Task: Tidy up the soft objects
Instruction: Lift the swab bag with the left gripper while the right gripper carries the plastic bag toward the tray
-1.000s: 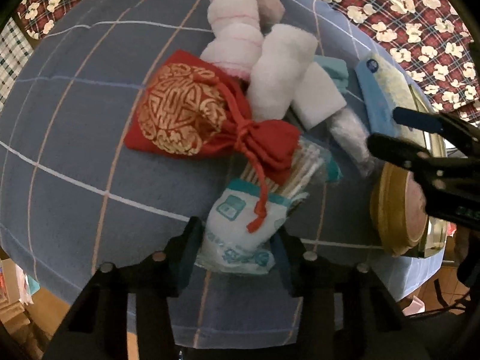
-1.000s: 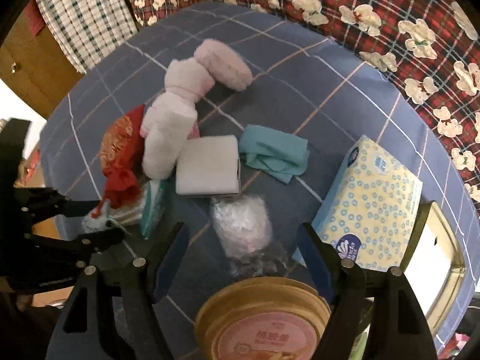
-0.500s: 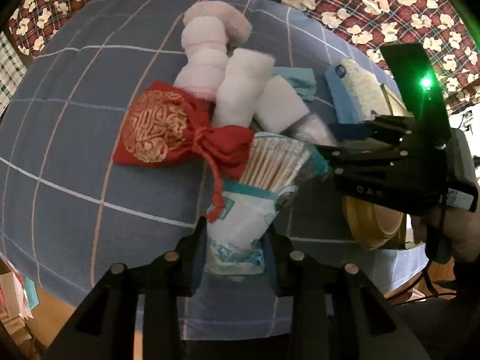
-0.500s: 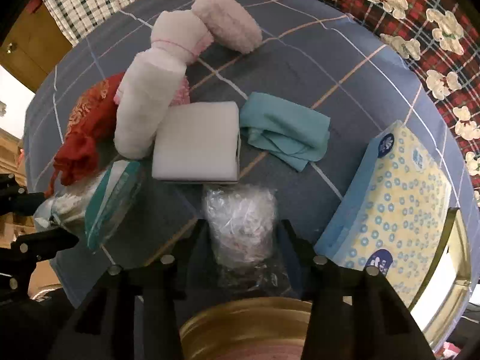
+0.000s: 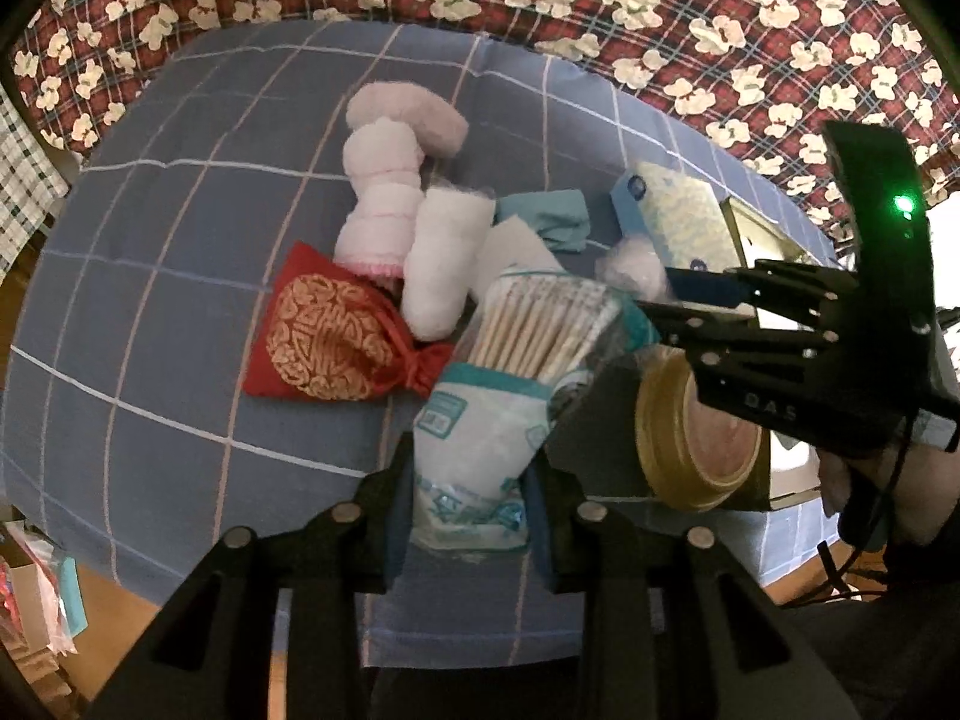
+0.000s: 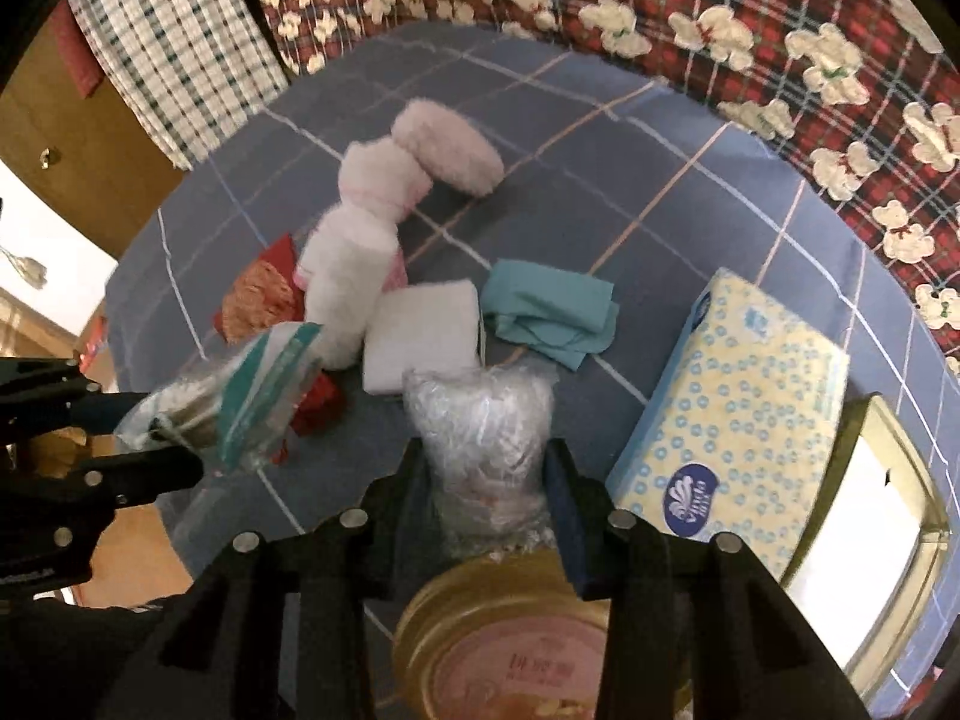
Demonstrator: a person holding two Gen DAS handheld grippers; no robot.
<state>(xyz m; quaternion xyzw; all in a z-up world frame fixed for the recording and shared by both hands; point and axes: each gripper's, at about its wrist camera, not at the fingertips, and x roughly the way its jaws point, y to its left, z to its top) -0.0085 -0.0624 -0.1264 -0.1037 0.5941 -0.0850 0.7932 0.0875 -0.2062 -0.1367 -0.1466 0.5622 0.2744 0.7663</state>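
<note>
My left gripper (image 5: 471,498) is shut on a clear bag of cotton swabs (image 5: 516,360) and holds it above the blue checked cloth (image 5: 150,300). The bag also shows in the right wrist view (image 6: 240,402). My right gripper (image 6: 486,480) is shut on a crinkled clear plastic bag (image 6: 480,426), lifted off the cloth; it shows in the left wrist view (image 5: 633,264). On the cloth lie a red and gold pouch (image 5: 333,339), pink rolled towels (image 5: 384,186), a white rolled towel (image 5: 441,261), a white folded pad (image 6: 423,333) and a teal cloth (image 6: 549,312).
A yellow and blue tissue box (image 6: 744,396) lies at the right. A gold round tin (image 6: 510,642) sits just below my right gripper, next to a gold-rimmed tray (image 6: 894,516). The cloth's front edge (image 5: 180,588) drops to a wooden floor.
Both grippers have closed on their bags and lifted them. The swab bag has come up off the red pouch. The right gripper has moved close beside the left.
</note>
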